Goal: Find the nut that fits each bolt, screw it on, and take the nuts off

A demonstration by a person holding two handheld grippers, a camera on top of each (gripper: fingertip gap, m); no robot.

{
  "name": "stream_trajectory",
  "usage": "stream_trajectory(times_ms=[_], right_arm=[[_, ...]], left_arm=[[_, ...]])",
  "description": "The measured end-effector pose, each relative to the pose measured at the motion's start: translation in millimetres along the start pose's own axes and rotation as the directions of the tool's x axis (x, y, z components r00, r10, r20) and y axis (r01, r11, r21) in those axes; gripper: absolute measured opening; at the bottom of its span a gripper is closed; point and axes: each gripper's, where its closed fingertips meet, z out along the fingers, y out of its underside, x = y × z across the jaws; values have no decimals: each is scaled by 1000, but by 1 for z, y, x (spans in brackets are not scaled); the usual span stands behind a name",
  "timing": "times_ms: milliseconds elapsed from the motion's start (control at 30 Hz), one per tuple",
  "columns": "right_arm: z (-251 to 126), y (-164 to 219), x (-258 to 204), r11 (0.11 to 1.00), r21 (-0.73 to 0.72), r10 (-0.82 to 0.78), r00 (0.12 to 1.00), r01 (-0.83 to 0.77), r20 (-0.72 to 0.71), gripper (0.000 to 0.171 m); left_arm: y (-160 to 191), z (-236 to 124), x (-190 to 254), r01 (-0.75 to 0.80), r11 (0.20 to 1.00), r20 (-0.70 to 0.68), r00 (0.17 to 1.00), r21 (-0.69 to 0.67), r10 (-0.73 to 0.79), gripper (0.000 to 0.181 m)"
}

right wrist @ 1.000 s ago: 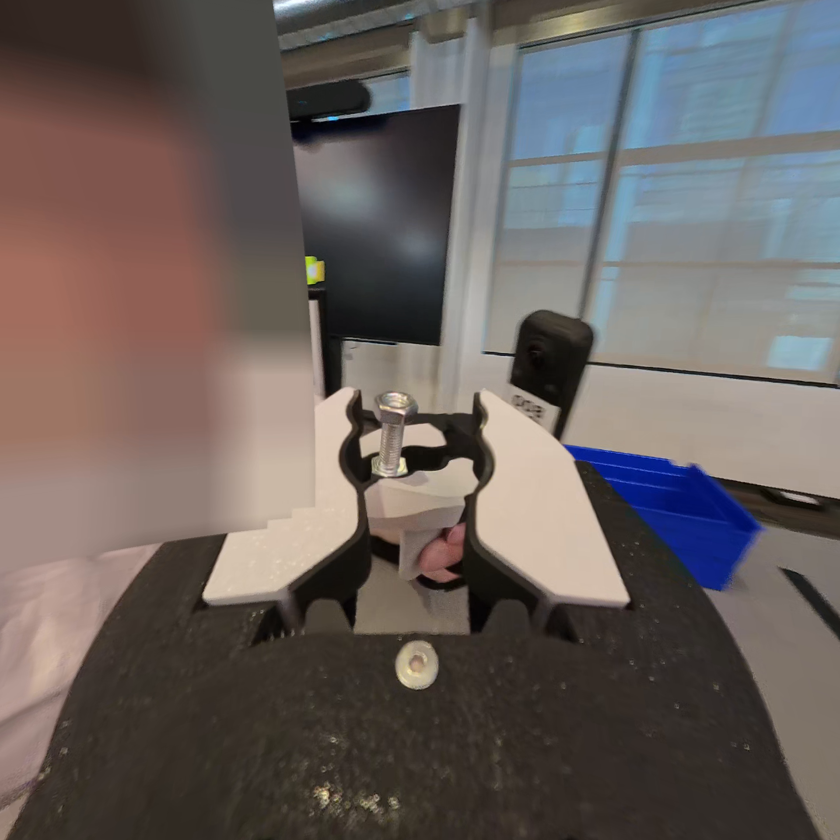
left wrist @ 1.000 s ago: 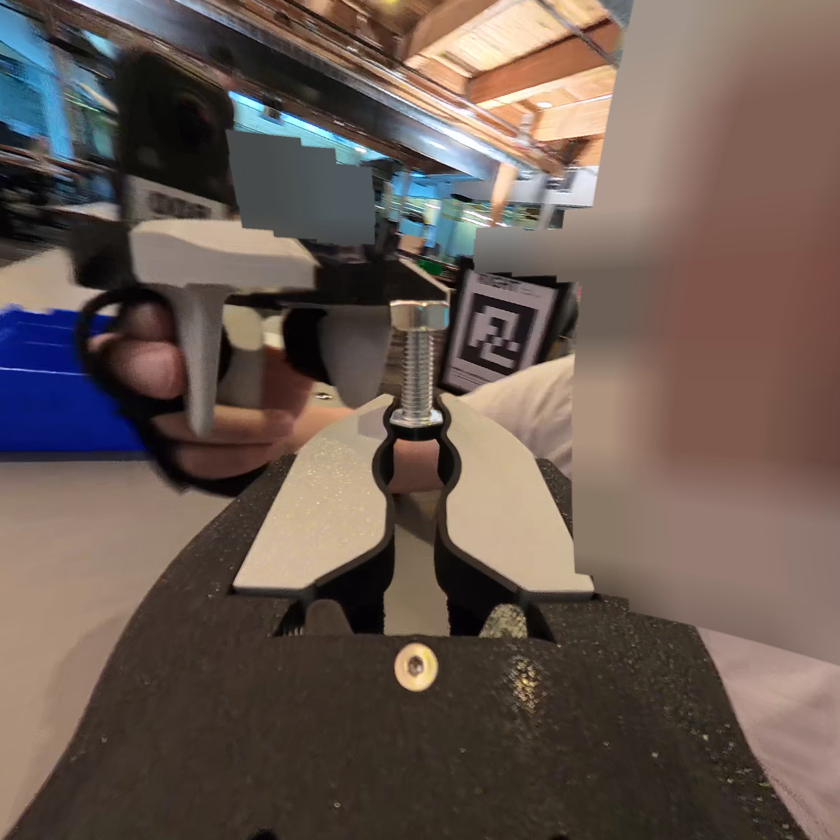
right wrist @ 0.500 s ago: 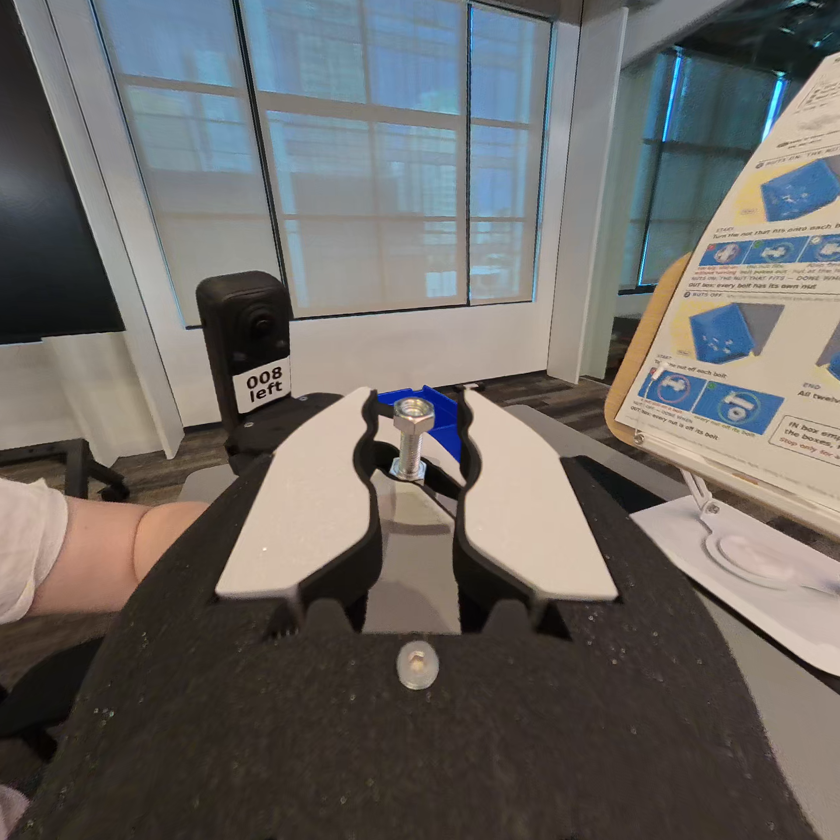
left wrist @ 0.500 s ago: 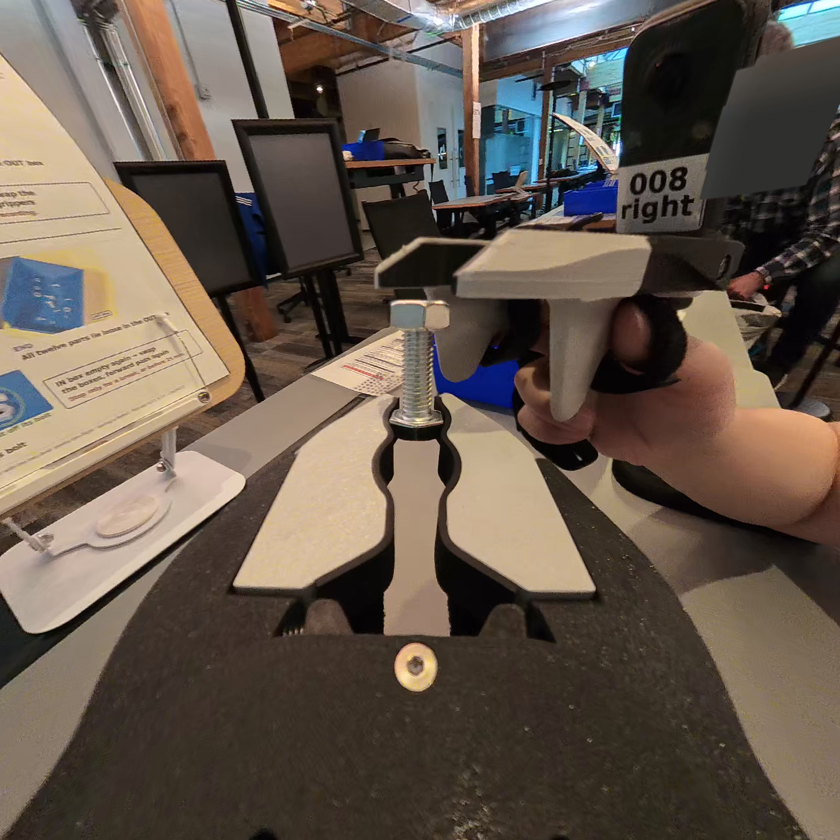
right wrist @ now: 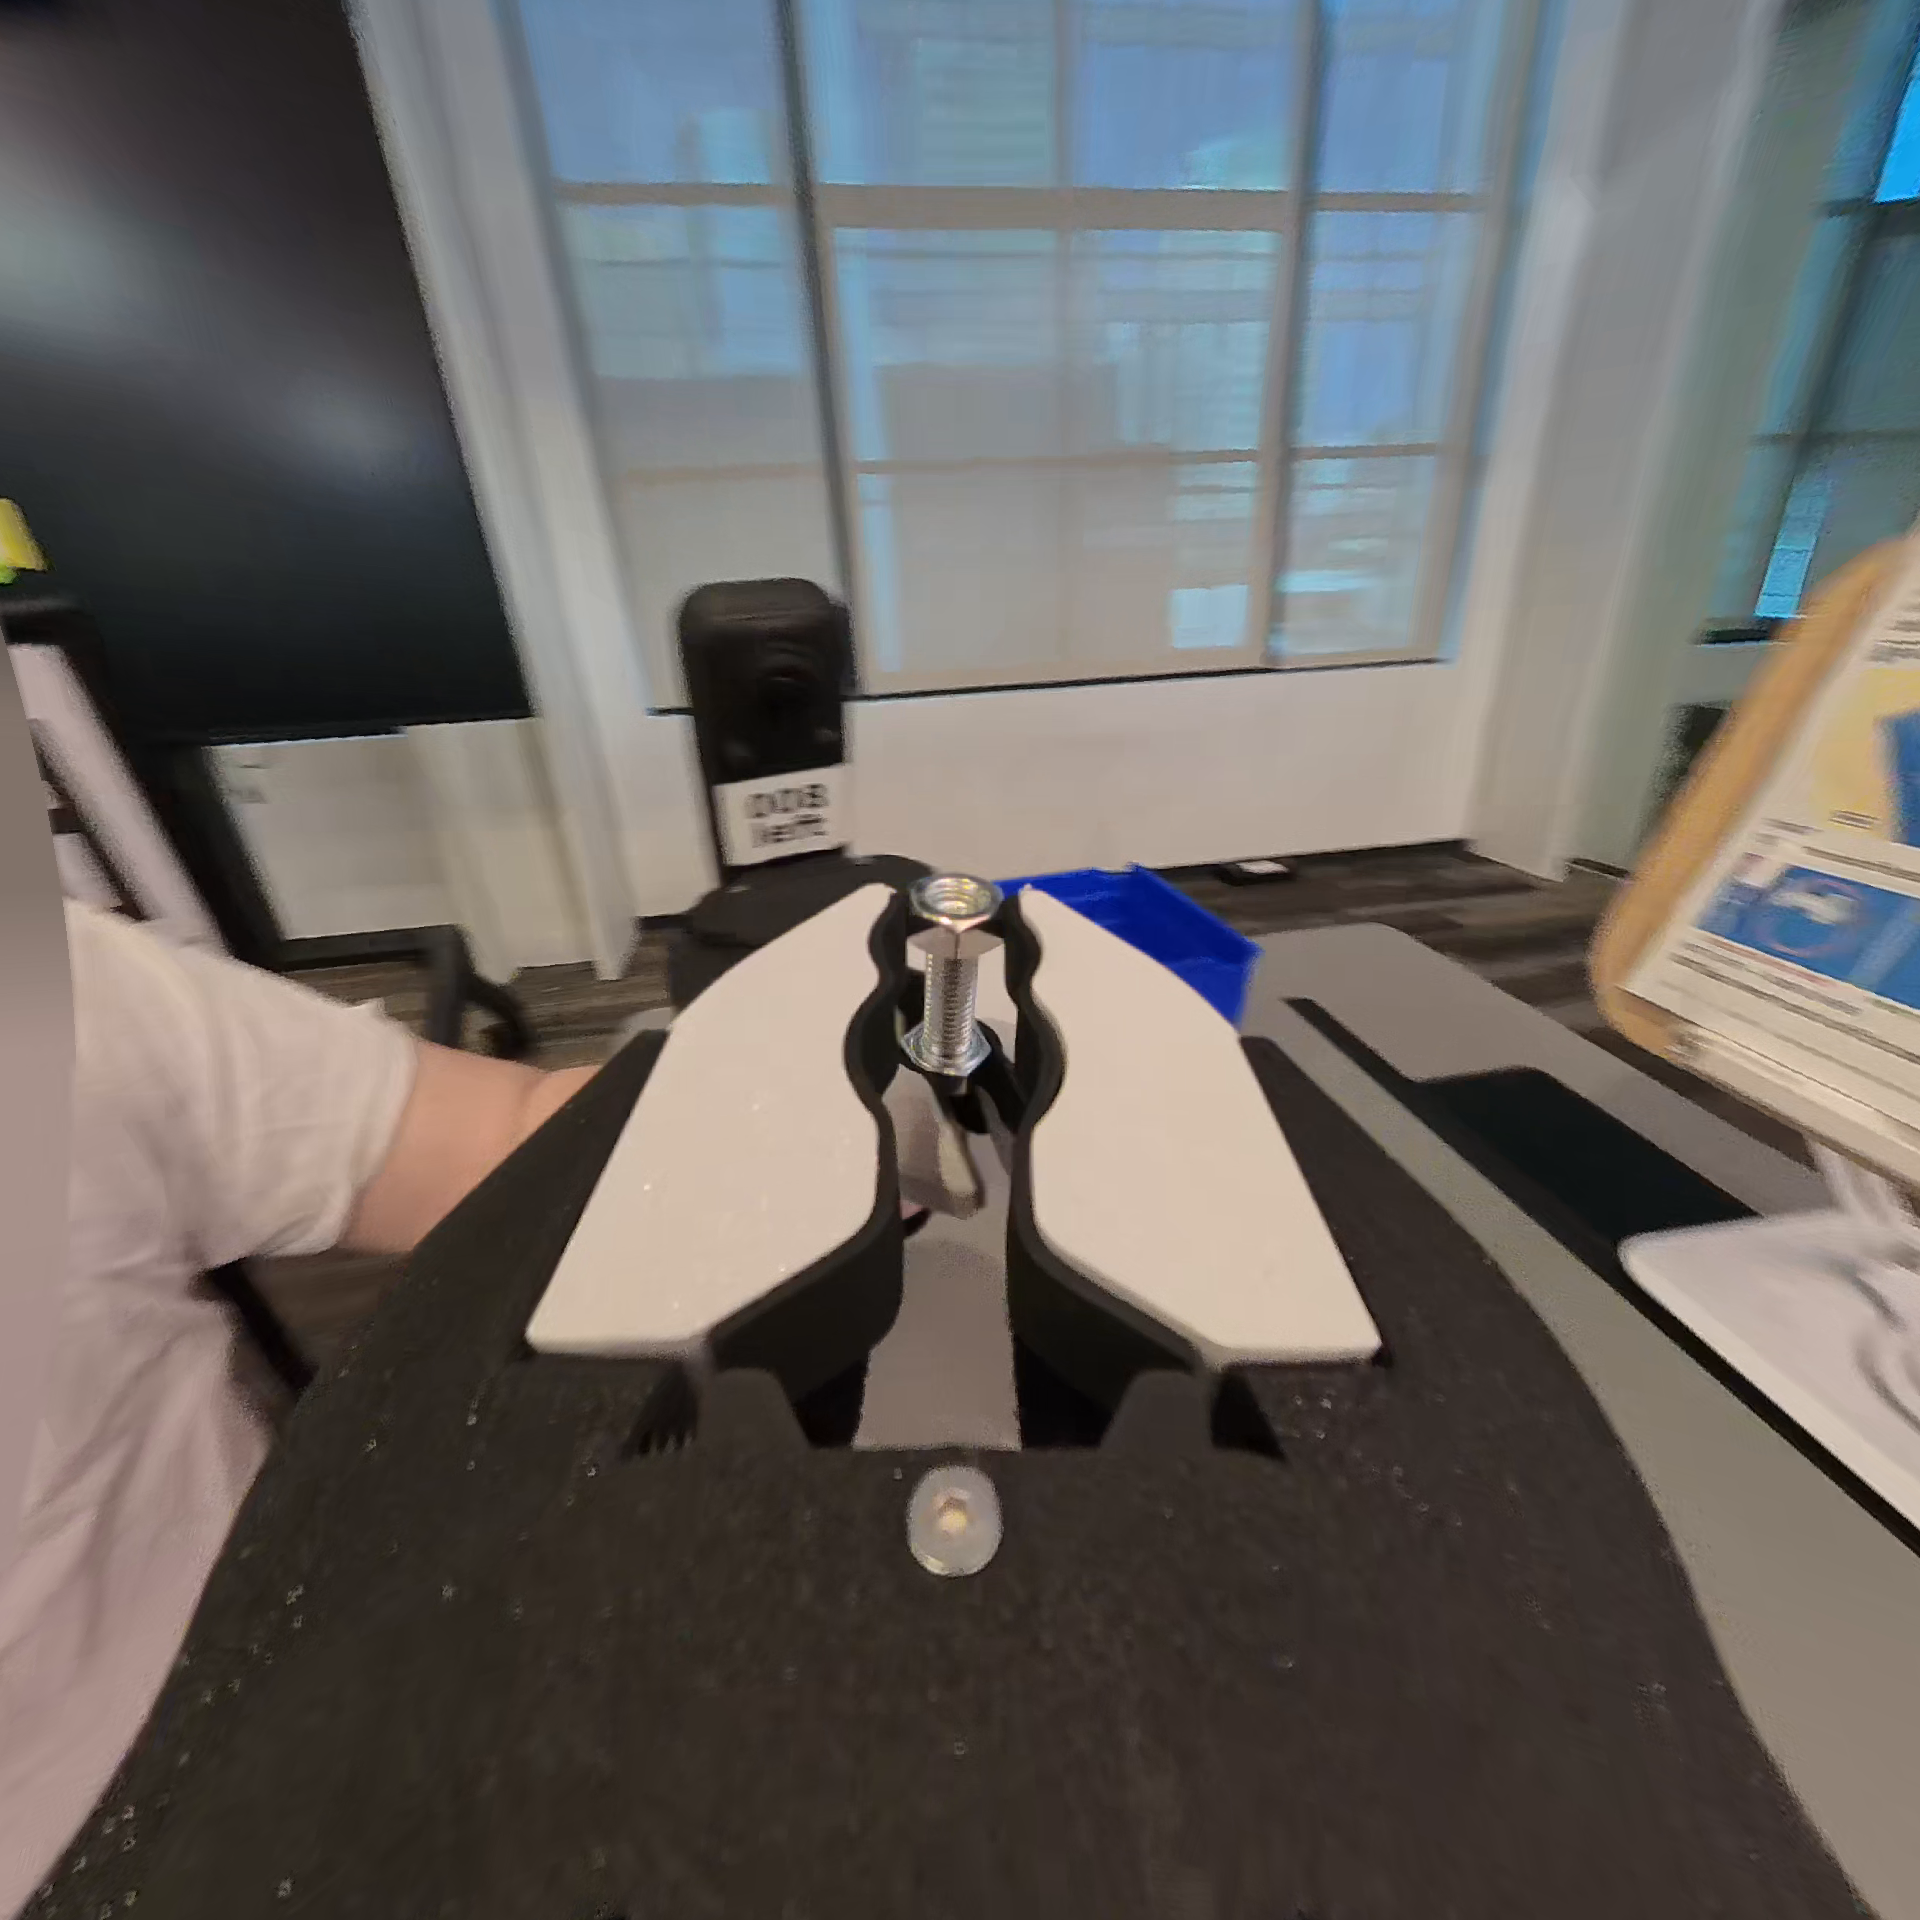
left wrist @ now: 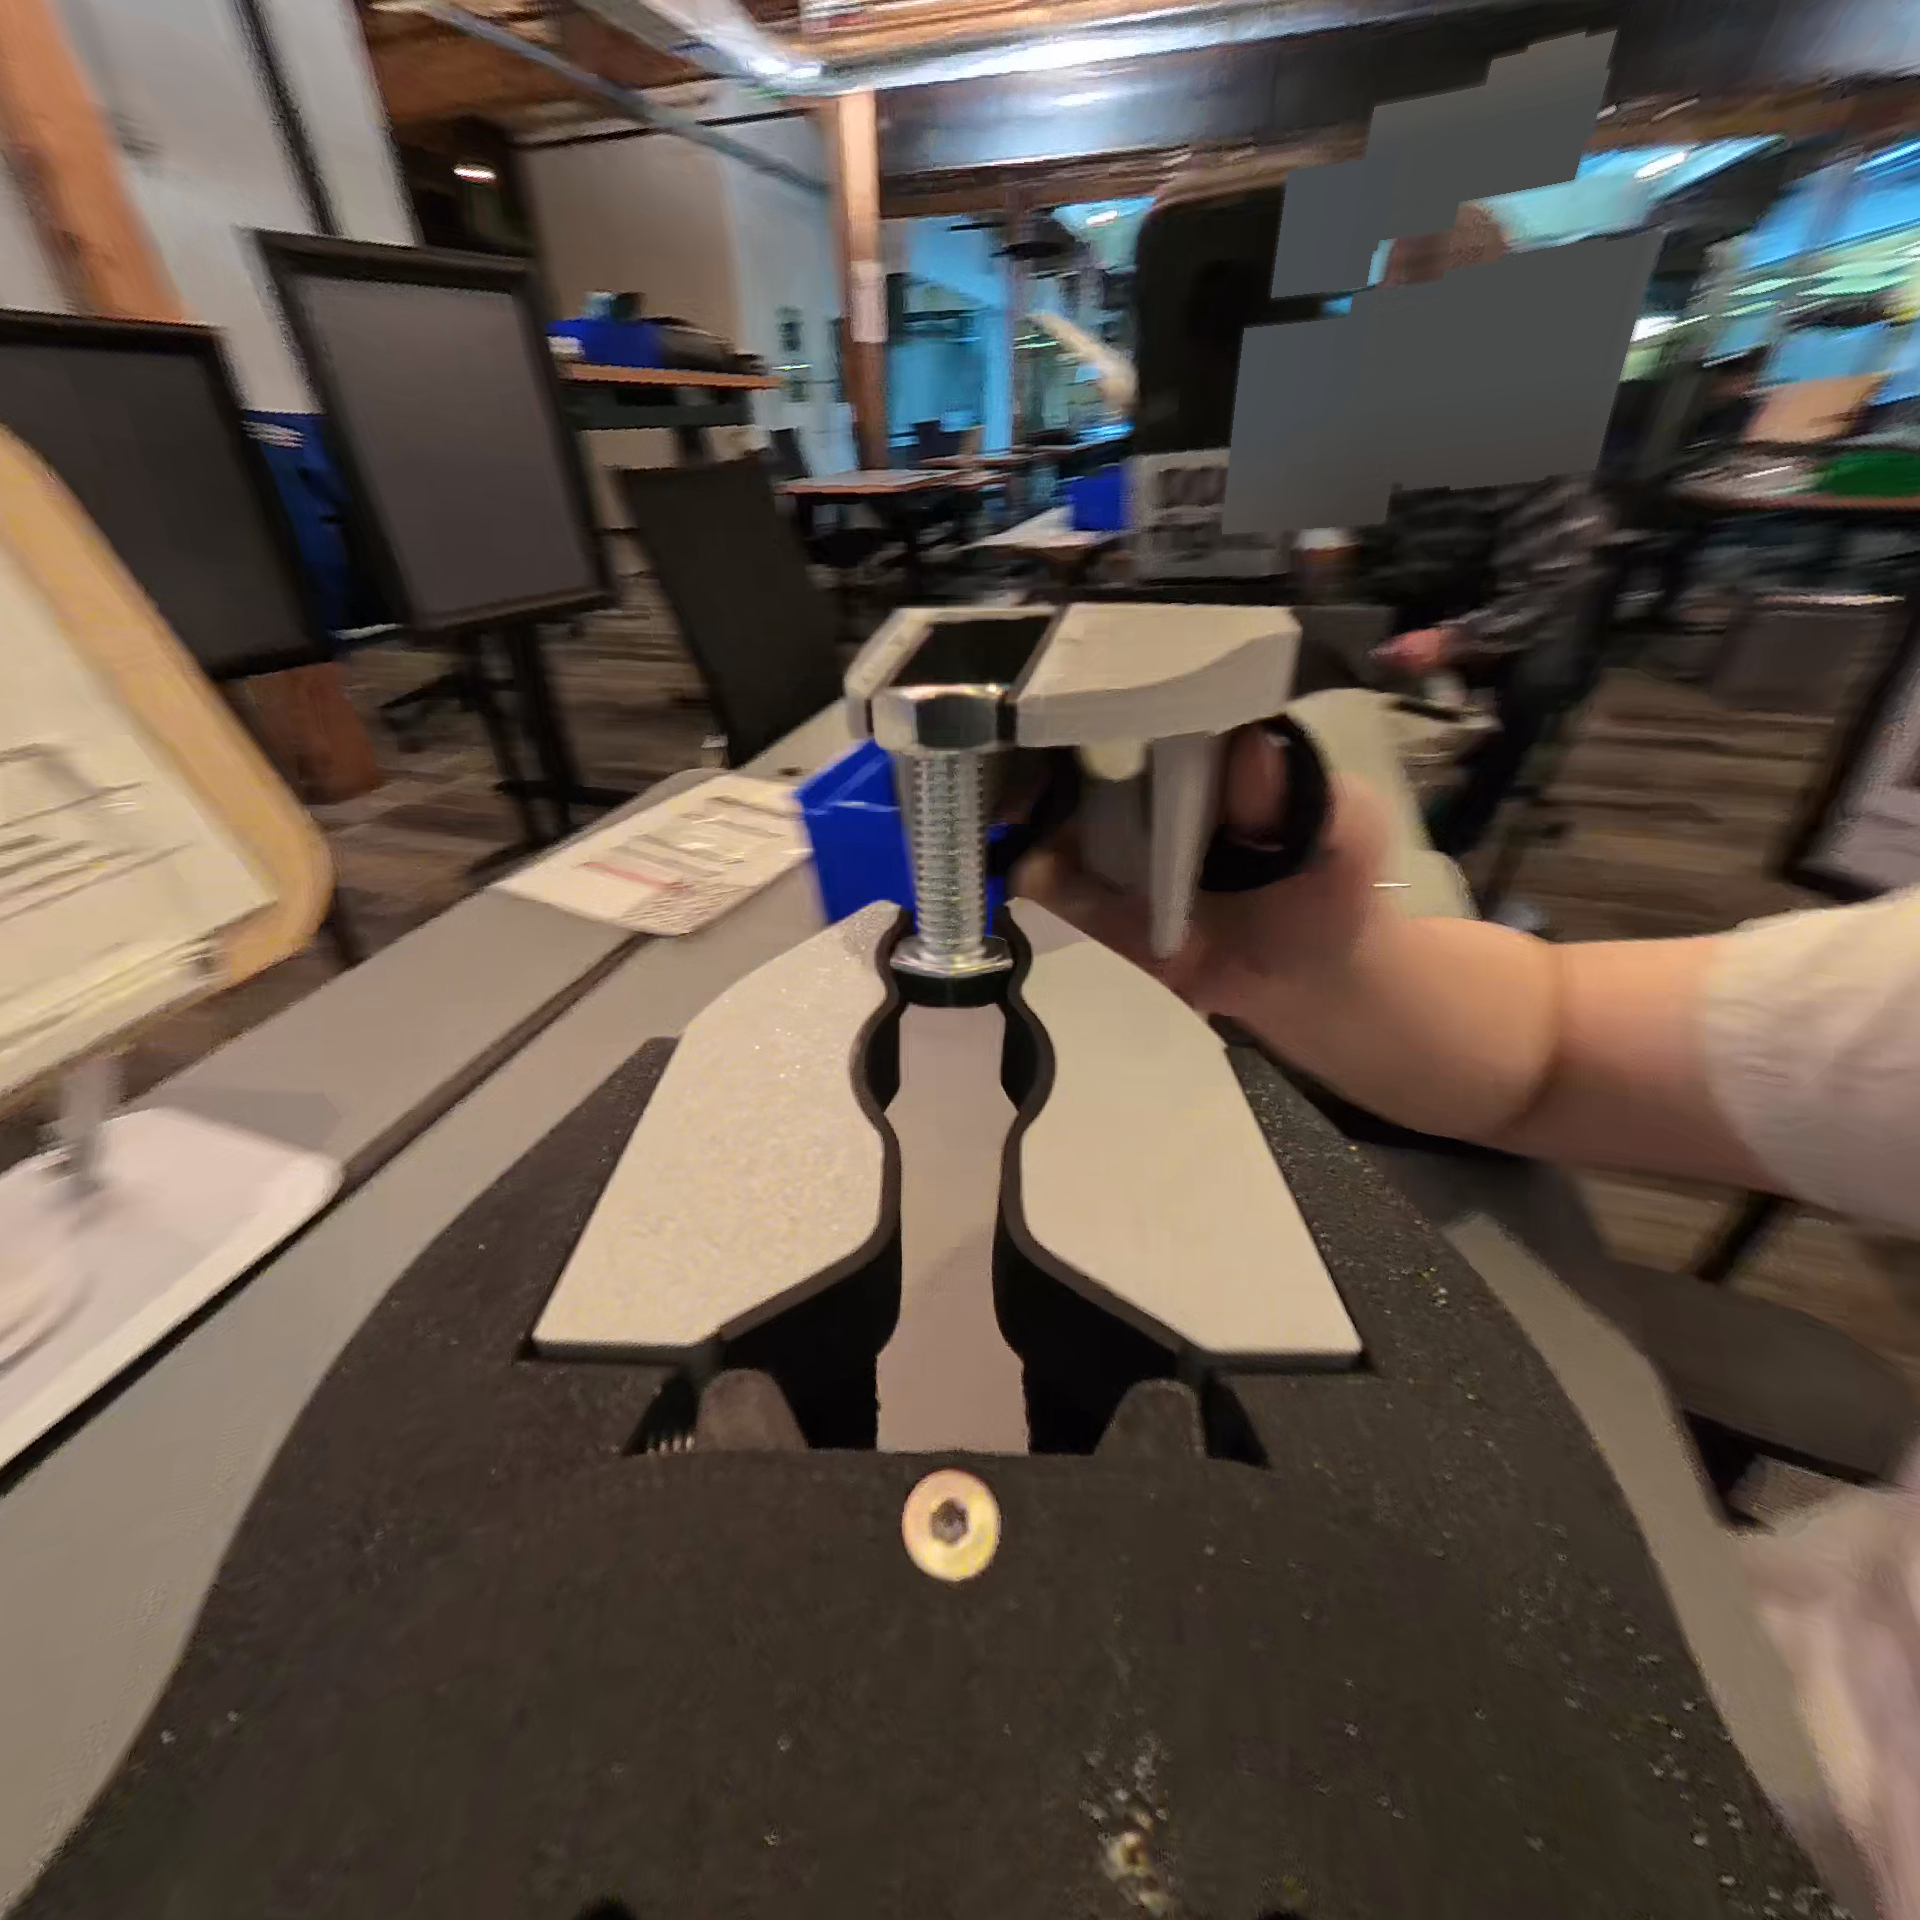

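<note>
A silver bolt stands upright between my two grippers, above the table. My left gripper is shut on the nut at the lower end of the thread. My right gripper is shut on the bolt's hex head. In the left wrist view the right gripper comes in from the right, held by a hand. In the right wrist view the bolt's shank runs down to the nut, with the left gripper's fingertips below it.
A blue bin stands on the grey table behind the bolt and also shows in the right wrist view. An instruction board on a white stand is at the left. A paper sheet lies nearby. My hands' fingertips stand some 5 cm from each other.
Both grippers keep their hold while they swing round the bolt. The right gripper and hand went from left of the bolt to right of it. Both backgrounds have shifted a lot.
</note>
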Motion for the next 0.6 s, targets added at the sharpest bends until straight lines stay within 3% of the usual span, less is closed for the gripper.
stream_trajectory(times_ms=[100, 267, 500, 600], right_arm=[[-8, -6, -21, 999, 21, 39, 969, -46, 245, 17], [-25, -6, -56, 992, 61, 54, 825, -107, 562, 17], [-33, -1, -81, 985, 94, 33, 699, -143, 714, 17], [-33, -1, -81, 984, 102, 30, 703, -144, 711, 17]], left_arm=[[-8, -4, 33, 111, 994, -275, 956, 4, -105, 13], [-9, -12, 84, 281, 956, -620, 735, -89, -274, 14], [-9, -28, 117, 388, 890, -799, 442, -239, -407, 14], [-10, -28, 117, 399, 886, -803, 432, -238, -410, 14]])
